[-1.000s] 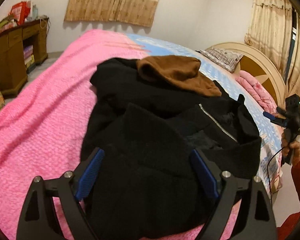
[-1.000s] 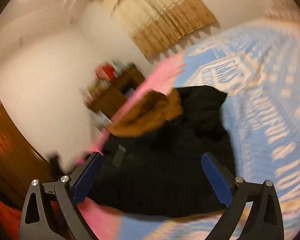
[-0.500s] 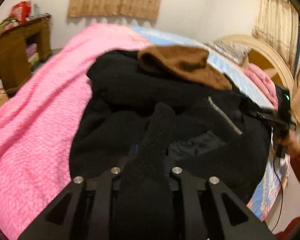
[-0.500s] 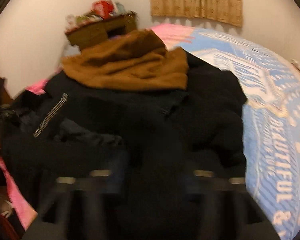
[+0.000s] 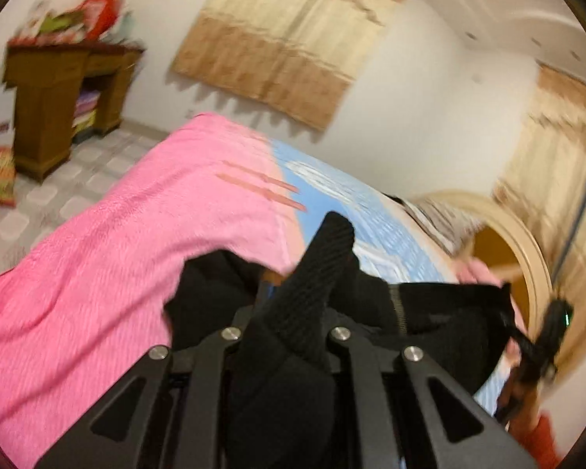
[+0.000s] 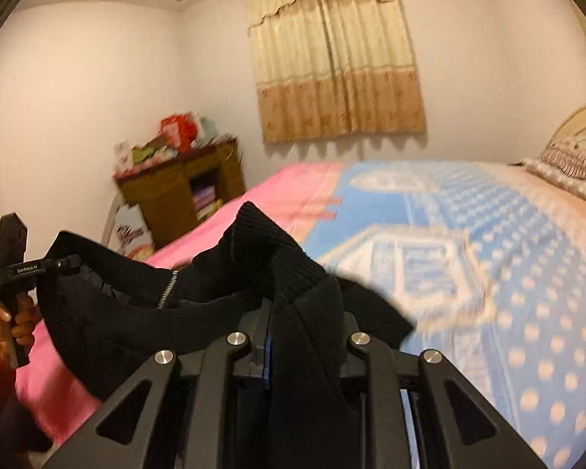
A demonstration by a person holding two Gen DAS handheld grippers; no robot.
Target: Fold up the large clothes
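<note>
I had both the left gripper (image 5: 293,308) and right gripper (image 6: 293,324) clenched on the black jacket (image 6: 144,312), lifting its hem off the bed (image 6: 488,254) toward twelve o'clock to spread it.

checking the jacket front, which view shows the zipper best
Right wrist view: the zipper shows sharp silver teeth on the black jacket. Left wrist view shows only a dark, blurred strip of it beside the cloth in the claw.

Both hand-held grippers (image 5: 293,312) (image 6: 304,312) clamped
</note>
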